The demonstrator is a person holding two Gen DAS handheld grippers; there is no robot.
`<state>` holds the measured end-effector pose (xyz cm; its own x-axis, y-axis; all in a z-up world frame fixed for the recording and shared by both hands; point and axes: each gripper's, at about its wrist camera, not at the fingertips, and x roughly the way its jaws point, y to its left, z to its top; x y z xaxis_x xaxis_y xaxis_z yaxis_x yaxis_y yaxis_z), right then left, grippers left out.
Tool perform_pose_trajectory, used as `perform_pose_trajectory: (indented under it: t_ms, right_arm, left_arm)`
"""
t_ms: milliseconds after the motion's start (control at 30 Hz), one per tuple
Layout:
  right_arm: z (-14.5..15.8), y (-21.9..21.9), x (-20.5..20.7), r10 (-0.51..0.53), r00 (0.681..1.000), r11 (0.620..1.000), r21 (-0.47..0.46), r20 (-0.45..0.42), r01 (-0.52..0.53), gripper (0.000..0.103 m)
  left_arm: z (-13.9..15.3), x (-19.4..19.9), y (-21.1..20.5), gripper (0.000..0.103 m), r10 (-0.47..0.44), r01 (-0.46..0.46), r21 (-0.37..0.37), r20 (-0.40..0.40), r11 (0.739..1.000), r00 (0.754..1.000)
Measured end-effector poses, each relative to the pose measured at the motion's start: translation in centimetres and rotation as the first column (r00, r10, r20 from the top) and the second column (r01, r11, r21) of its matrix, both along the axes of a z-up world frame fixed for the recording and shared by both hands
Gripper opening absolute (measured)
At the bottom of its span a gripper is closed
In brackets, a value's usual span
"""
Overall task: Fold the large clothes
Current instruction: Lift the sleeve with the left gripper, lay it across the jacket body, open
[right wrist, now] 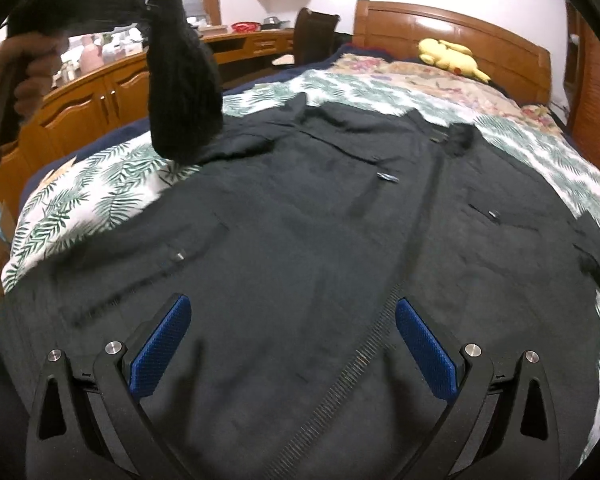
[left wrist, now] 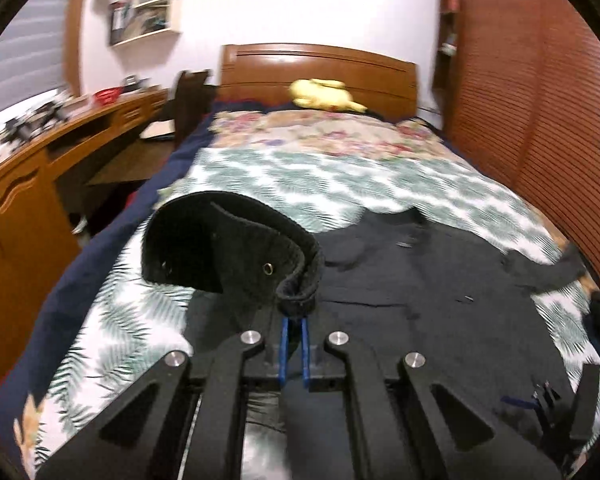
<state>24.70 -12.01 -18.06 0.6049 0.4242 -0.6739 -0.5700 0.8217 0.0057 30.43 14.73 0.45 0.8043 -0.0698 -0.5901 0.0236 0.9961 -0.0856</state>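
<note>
A: In the left wrist view, the blue fingertips (left wrist: pixel 295 322) of the left tool (left wrist: pixel 295 312) vanish under the jacket's cuff (left wrist: pixel 298 294); where they meet cannot be seen.

B: From the right wrist view, that tool is a dark smear at top left, the hand (right wrist: pixel 34 76) around it cut by the lens rim.

A: The black jacket (right wrist: pixel 300 240) runs off the bottom edge; its hem is out of sight.

B: Clutter on the long wooden surface (left wrist: pixel 28 128) is blurred beyond naming, as are the wall shelf's (left wrist: pixel 144 0) contents.

A: The bed (left wrist: pixel 112 264) falls away at the lower left edge.
</note>
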Motion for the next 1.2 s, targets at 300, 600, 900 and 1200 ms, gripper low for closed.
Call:
perform_pose_trajectory:
  t_ms: [300,600,900,1200]
  right_arm:
    - [2.0,-6.4,-1.6,-0.063,0.997,0.998,0.03,0.054,0.061,0.103]
    - [3.5,-7.0,-0.8,-0.076,0.996,0.993,0.089,0.053,0.071,0.103]
    - [4.1,-3.8,0.2,-0.042,0.997,0.994,0.1,0.061,0.036,0.103]
    - [1.9,1.2,0.7,0.042,0.999,0.997,0.056,0.03,-0.044,0.103]
  left_arm:
    - [-1.4,-2.7,-10.7,0.0,-0.149,0.15,0.029,-0.028,0.988,0.988]
    - [-5.5,-6.5,-12.9,0.003,-0.129,0.133,0.05,-0.076,0.99,0.989]
    - [-7.6,-10.0,-11.0,0.012,-0.113,0.117,0.091,-0.052,0.989,0.992]
    - [-7.8,-13.3,-7.1,0.028,-0.055,0.051,0.099,0.036,0.994,0.998]
